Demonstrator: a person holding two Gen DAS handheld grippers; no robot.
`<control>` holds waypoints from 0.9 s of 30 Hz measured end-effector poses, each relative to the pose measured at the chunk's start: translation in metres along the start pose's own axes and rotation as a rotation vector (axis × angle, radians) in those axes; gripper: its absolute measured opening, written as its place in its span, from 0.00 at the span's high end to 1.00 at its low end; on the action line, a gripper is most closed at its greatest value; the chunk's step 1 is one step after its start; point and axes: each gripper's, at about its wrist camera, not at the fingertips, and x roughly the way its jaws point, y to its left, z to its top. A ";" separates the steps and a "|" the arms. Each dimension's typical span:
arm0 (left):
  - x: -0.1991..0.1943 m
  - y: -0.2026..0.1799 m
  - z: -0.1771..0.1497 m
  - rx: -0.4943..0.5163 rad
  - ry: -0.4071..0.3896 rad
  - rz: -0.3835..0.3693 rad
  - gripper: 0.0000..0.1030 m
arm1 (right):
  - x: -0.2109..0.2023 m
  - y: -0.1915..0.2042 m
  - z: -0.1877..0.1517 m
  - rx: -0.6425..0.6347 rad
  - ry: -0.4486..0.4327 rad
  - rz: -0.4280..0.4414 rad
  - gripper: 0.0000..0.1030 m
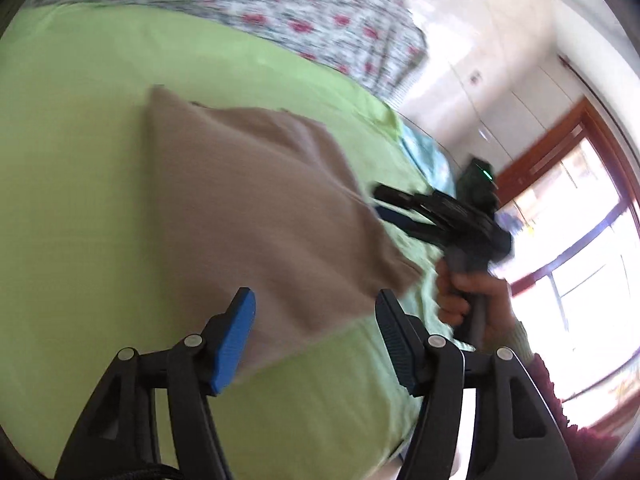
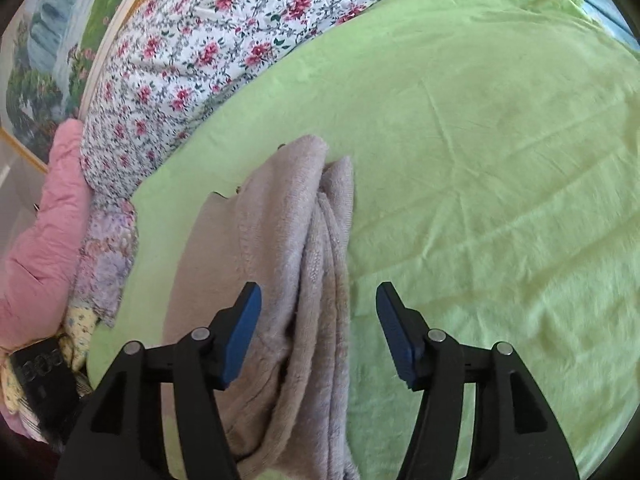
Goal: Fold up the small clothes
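Both sets of jaws stand wide apart and hold nothing: the left gripper [image 1: 316, 336] hovers over the near corner of the cloth [image 1: 256, 200], and the right gripper [image 2: 318, 328] straddles the bunched edge of the same cloth [image 2: 280, 264] without touching it, as far as I can tell. To fold well, I judge each gripper should pinch only the top layer at a corner, lift both corners evenly, and carry them across so the edges meet squarely; the rumpled side wants smoothing first. The cloth is a soft beige piece, flat and smooth on one side, gathered into thick terry-like ridges along the other. It lies on a green sheet [image 2: 480, 140], beside a floral quilt [image 2: 192, 52].
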 end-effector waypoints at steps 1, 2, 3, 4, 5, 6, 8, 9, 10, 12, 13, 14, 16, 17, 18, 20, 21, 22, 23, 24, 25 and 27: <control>-0.004 0.009 0.001 -0.012 -0.002 0.004 0.37 | 0.001 0.001 -0.001 0.001 0.003 0.006 0.34; -0.003 0.020 0.006 -0.032 0.003 0.000 0.36 | 0.003 0.003 -0.001 0.001 0.007 0.011 0.32; -0.002 0.027 0.009 -0.045 0.008 -0.011 0.32 | 0.005 0.004 -0.002 0.001 0.009 0.012 0.29; 0.003 0.035 0.013 -0.062 0.019 -0.016 0.32 | 0.007 0.004 -0.002 0.002 0.015 0.014 0.29; 0.005 0.043 0.015 -0.082 0.029 -0.006 0.32 | 0.011 0.004 -0.002 0.004 0.029 0.018 0.29; 0.005 0.053 0.017 -0.103 0.035 0.008 0.32 | 0.014 0.004 -0.002 0.006 0.039 0.022 0.29; 0.014 0.067 0.022 -0.136 0.053 0.013 0.31 | 0.019 0.005 -0.001 0.002 0.053 0.031 0.29; 0.020 0.073 0.026 -0.155 0.068 0.021 0.31 | 0.020 0.006 -0.001 -0.001 0.056 0.031 0.29; 0.028 0.079 0.029 -0.168 0.086 0.015 0.31 | 0.022 0.006 -0.001 -0.004 0.060 0.032 0.29; 0.038 0.088 0.034 -0.193 0.105 0.013 0.31 | 0.026 0.004 -0.001 0.000 0.065 0.036 0.29; 0.043 0.091 0.036 -0.200 0.109 0.003 0.31 | 0.029 0.003 0.000 0.002 0.070 0.037 0.29; 0.049 0.094 0.040 -0.205 0.120 -0.006 0.31 | 0.031 0.002 0.000 0.003 0.077 0.036 0.29; 0.055 0.097 0.041 -0.214 0.130 -0.023 0.28 | 0.036 0.001 0.001 0.001 0.088 0.038 0.29; 0.059 0.098 0.044 -0.215 0.132 -0.036 0.27 | 0.038 0.001 0.001 0.002 0.094 0.040 0.29; 0.062 0.098 0.045 -0.216 0.135 -0.037 0.25 | 0.040 0.001 0.002 0.003 0.098 0.044 0.29; 0.068 0.099 0.048 -0.215 0.138 -0.050 0.23 | 0.045 0.001 0.005 0.005 0.107 0.058 0.29; 0.069 0.100 0.047 -0.215 0.140 -0.058 0.23 | 0.047 0.000 0.006 0.006 0.112 0.063 0.29; 0.071 0.101 0.047 -0.216 0.139 -0.063 0.22 | 0.050 -0.001 0.007 0.008 0.118 0.068 0.29; 0.073 0.101 0.047 -0.216 0.136 -0.069 0.20 | 0.053 -0.002 0.007 0.010 0.122 0.071 0.28; 0.077 0.103 0.048 -0.217 0.134 -0.080 0.20 | 0.055 -0.003 0.008 0.013 0.126 0.078 0.28; 0.080 0.105 0.048 -0.221 0.138 -0.091 0.18 | 0.058 -0.004 0.008 0.017 0.130 0.090 0.28; 0.087 0.110 0.046 -0.236 0.145 -0.113 0.21 | 0.063 -0.004 0.008 0.024 0.141 0.116 0.28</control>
